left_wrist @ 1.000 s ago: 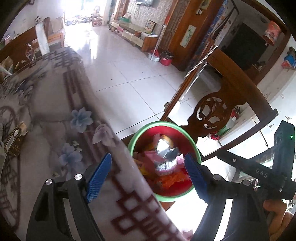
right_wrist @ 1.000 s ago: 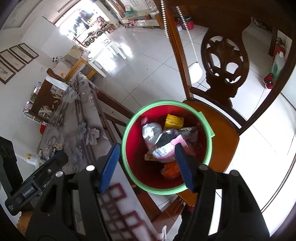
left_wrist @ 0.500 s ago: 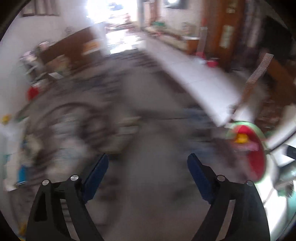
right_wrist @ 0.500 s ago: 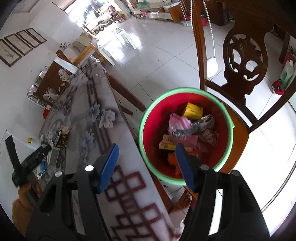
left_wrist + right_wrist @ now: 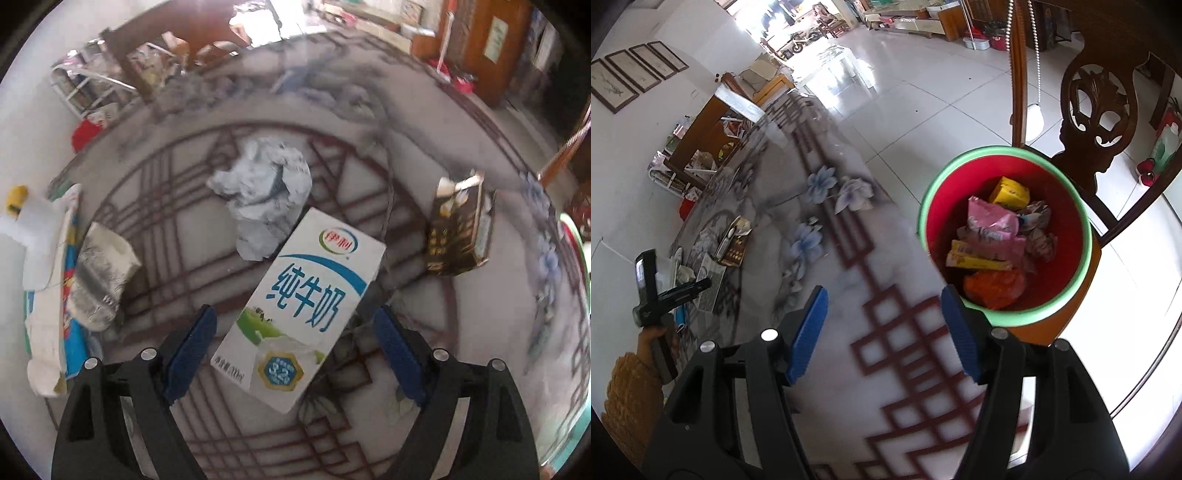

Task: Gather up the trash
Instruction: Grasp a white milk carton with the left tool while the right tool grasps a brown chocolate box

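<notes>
Left tongs (image 5: 291, 350) gape over one milk carton (image 5: 299, 306), one paper wad (image 5: 262, 192).

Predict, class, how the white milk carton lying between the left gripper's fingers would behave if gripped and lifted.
The milk carton looks boxy and undented, so it would probably stay fairly stiff under a light squeeze. It lies flat on the tablecloth, so it is unlikely to roll. Its glossy faces might slide against the left gripper, whose jaws stand open around it. Weight cannot be judged.

In the left wrist view, the far tabletop (image 5: 332, 92) is smeared by blur, the red bucket (image 5: 576, 236) is cut off by the right edge, and small print on the milk carton (image 5: 299, 306) stays unreadable. Bucket wrappers (image 5: 993, 232) overlap.
</notes>
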Tool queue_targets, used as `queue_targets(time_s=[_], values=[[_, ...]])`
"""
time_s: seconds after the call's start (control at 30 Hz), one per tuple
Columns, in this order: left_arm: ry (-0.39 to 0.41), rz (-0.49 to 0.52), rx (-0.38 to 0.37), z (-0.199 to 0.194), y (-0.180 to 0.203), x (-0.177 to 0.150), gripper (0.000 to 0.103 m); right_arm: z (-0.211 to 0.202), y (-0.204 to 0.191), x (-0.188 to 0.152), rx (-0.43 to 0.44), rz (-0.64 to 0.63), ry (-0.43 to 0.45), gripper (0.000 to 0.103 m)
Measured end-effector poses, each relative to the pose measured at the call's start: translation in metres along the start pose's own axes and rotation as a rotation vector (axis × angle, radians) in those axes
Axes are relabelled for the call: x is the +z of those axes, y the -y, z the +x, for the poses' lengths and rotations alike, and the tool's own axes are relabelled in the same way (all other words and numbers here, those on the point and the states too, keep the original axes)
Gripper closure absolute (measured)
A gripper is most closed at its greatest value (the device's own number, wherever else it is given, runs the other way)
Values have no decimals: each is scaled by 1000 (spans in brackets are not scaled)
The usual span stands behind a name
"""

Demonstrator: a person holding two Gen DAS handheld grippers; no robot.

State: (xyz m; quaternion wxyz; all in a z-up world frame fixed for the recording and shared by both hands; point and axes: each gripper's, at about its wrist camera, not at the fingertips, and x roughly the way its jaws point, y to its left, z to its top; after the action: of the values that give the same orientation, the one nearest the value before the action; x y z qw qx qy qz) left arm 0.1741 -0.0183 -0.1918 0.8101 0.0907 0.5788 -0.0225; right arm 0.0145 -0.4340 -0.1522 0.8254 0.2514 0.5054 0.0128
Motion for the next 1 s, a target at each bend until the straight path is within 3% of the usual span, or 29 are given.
queue_targets(time_s=[0.07, 0.2, 0.37, 0.63, 0.83, 1.0], values=[[5, -13, -10, 2, -4, -1, 38, -1, -11, -6, -5, -3, 3, 41], [86, -42, -66, -17, -10, -12, 46, 0, -32, -15, -10, -13, 7, 41], [138, -66, -88, -40, -17, -38, 47, 16, -71, -22, 0, -49, -11, 41], [95, -141, -132, -51, -38, -104, 47, 60, -151, -22, 43, -169, -78, 41], [68, -187, -170, -44, -52, -126, 47, 96, -209, 0, 67, -226, -106, 41], [55, -192, -206, -38, -53, -133, 47, 132, -239, 27, 64, -186, -138, 41]])
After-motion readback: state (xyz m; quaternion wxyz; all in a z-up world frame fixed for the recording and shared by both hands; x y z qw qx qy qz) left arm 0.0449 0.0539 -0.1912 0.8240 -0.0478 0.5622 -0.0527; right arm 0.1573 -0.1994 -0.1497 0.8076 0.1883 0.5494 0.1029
